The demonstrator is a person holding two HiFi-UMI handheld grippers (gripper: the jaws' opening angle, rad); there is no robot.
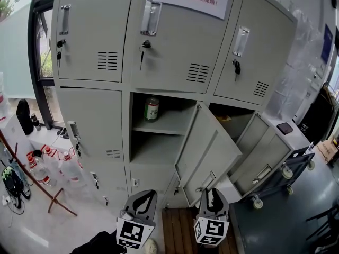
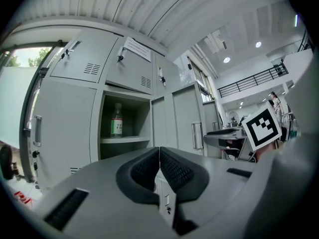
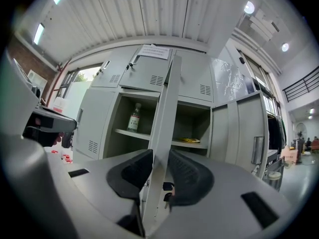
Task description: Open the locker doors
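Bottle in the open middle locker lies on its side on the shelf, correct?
Not quite: the bottle stands upright on the shelf in the open middle locker, as the head view shows.

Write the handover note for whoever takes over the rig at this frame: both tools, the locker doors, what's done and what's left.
Left tool: shut, nothing in it, clear of every door.
Right tool: its jaws straddle the edge of the open centre door; whether the pads press on it is unclear.
Done: the centre door is open, with a bottle on its shelf. The right-hand door beside it is open too.
Left: the three top doors, with keys in their locks, and the middle-left door are closed.
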